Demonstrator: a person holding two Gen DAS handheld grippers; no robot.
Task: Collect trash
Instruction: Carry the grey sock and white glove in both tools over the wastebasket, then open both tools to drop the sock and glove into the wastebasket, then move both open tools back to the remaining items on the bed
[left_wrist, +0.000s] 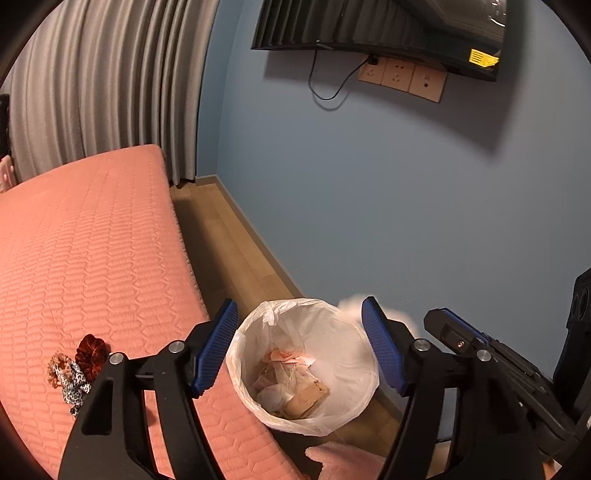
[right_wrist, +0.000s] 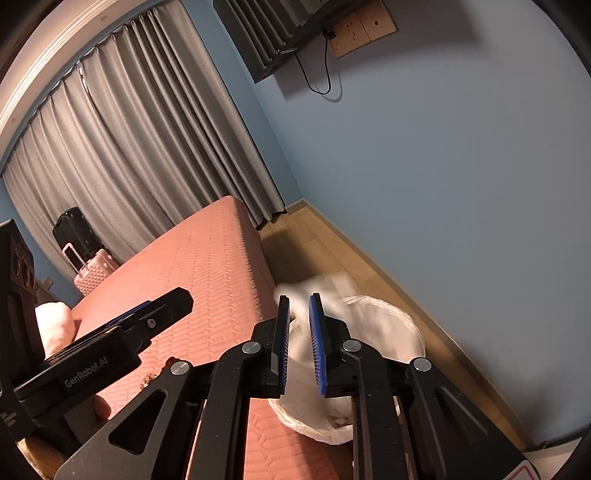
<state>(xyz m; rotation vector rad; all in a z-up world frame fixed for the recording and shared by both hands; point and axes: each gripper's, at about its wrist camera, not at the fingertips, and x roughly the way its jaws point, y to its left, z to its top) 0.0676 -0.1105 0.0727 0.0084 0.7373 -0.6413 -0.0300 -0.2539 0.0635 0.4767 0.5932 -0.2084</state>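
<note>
While over the bin (right_wrist: 406, 321), blurred tissue (right_wrist: 332, 286) between right hand-held gripper (right_wrist: 299, 297) jaws.

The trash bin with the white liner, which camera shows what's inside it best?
The left wrist view. It looks down into the trash bin, so the crumpled wrappers and tissues at the bottom show clearly. In the right wrist view the right gripper and a blurred white tissue cover most of the bin; only part of its liner rim shows.
</note>
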